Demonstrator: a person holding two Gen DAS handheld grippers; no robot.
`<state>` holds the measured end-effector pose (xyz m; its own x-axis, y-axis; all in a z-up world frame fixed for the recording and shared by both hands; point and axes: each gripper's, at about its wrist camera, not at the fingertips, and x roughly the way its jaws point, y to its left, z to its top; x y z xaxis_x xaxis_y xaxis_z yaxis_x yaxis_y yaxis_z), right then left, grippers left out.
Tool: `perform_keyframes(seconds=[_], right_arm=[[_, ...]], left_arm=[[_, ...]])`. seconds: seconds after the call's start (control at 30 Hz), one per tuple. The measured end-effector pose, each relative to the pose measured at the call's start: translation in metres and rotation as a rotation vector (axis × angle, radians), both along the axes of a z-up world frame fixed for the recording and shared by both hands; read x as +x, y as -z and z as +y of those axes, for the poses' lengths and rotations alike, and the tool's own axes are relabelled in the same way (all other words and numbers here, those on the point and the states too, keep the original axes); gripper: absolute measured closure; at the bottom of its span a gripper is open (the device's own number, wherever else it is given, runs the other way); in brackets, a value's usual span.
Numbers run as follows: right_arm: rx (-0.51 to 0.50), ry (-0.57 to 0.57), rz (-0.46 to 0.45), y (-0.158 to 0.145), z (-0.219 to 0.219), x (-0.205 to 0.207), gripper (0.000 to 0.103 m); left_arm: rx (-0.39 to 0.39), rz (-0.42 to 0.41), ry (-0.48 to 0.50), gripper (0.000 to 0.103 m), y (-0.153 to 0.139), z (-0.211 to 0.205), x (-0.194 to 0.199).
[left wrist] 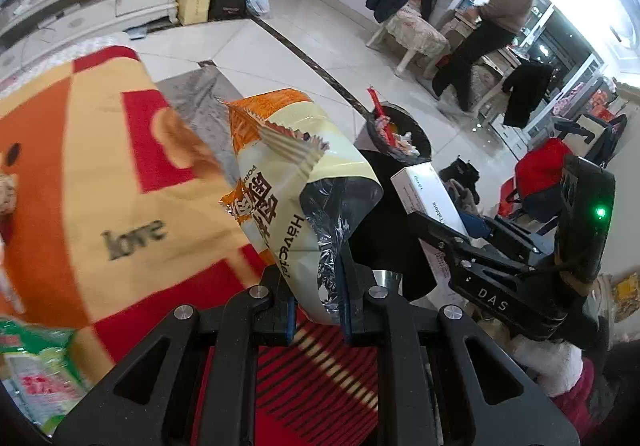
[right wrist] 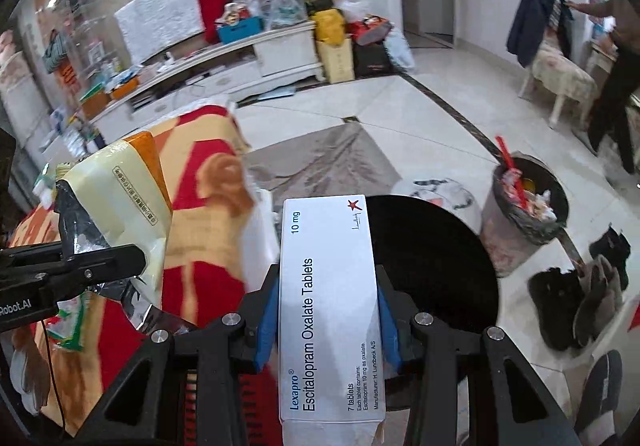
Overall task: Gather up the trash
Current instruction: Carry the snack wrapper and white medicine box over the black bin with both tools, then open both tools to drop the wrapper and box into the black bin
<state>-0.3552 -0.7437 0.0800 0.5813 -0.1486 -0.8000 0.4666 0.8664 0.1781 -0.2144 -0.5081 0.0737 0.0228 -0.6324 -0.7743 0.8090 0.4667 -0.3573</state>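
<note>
white cardboard is what the right gripper (right wrist: 326,320) holds: a flat medicine box (right wrist: 328,310), squeezed between the two blue pads (right wrist: 267,322) at about the middle of its length. its long axis runs straight forward along the jaws, with the star-marked end pointing away from the camera and the opened end toward it.

the left gripper (left wrist: 318,310) has its jaws closed on the lower edge of a torn snack bag (left wrist: 280,181), orange and cream outside, silver inside. the bag stands up and forward from the jaws, and its ripped mouth leans to the left.

the trash bin (right wrist: 528,213), lined with a dark bag and already quite full, stands on the tiled floor (right wrist: 400,117). from the bin, the medicine box is to the left and nearer to the camera, with a round black stool (right wrist: 436,266) between them. the snack bag is further left from the bin than the box, over an orange and red blanket (left wrist: 100,181). so i judge the right gripper is the nearer one, and the bin lies forward and to the right of its jaws. in the left wrist view the bin (left wrist: 400,133) shows beyond the bag and to its right.

both pieces are picked up, so i think the next step is to carry them over the bin opening. the bag is light and floppy, so it may catch on the red stick (right wrist: 510,165) that rises from the bin.
</note>
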Motion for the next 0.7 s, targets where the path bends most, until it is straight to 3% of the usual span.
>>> perform_keyframes(seconds=[0.7], right_arm=[[0.038, 0.089, 0.045, 0.027, -0.041, -0.011, 0.062]], left_arm=[[0.044, 0.026, 0.052, 0.088, 0.033, -0.054, -0.022]])
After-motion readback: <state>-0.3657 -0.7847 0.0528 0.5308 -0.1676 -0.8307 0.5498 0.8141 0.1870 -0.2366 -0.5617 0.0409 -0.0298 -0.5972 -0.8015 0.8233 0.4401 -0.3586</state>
